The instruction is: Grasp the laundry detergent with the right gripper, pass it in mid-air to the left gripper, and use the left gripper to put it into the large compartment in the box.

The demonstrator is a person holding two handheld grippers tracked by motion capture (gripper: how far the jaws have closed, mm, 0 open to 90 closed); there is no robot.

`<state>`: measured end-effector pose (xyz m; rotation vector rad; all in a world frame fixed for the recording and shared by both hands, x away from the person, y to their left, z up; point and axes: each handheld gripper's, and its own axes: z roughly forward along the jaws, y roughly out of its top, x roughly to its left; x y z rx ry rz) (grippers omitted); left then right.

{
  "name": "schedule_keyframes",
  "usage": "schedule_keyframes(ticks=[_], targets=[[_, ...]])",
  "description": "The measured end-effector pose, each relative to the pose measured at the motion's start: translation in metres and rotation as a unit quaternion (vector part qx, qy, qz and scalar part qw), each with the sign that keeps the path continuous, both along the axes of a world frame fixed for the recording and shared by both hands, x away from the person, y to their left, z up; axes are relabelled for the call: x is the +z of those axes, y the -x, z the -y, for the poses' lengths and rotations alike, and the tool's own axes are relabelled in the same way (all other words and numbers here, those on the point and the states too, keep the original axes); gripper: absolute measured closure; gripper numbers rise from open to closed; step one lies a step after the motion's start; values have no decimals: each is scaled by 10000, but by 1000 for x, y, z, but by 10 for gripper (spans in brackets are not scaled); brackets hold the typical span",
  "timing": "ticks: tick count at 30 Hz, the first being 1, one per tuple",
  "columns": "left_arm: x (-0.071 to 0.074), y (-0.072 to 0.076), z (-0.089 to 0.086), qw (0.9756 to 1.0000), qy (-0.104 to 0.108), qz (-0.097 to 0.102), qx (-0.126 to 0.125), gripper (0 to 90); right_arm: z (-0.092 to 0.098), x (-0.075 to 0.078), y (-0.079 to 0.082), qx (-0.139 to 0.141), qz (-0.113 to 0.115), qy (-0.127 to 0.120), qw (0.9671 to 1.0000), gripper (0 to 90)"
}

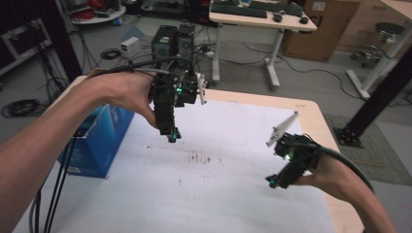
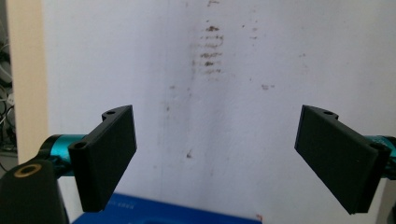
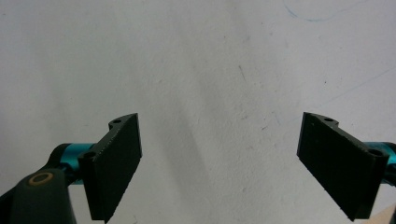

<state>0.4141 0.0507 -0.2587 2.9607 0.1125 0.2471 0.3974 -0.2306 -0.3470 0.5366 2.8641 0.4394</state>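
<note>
My left gripper (image 1: 172,136) hangs over the white sheet (image 1: 204,194) at the upper left, pointing down, just right of a blue box (image 1: 99,141). In the left gripper view its jaws (image 2: 215,158) stand wide apart with nothing between them; the blue box's top edge (image 2: 163,214) lies at the bottom. My right gripper (image 1: 272,181) is held low over the sheet at the right. Its black jaws (image 3: 218,163) are wide open over bare white sheet, holding nothing.
A patch of brown smudges (image 1: 200,158) marks the sheet's middle. The wooden table edge (image 1: 320,121) runs along the right and back. Beyond the table the floor holds computer towers (image 1: 172,41), a desk (image 1: 265,22), cables and a stool (image 1: 384,39).
</note>
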Motion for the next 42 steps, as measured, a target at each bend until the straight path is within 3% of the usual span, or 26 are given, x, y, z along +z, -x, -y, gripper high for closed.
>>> schedule_keyframes(ticks=[8,18,42], targets=[[-44,-6,15,9996,-148,-244,44,127,0,2,3,-34,46,-34,10000,131],[-67,-5,20,9990,-226,-392,-6,127,-1,0,4,-20,48,11,10000,131],[-69,-4,23,9990,-230,-394,41,128,2,-1,8,-54,52,9,10000,131]])
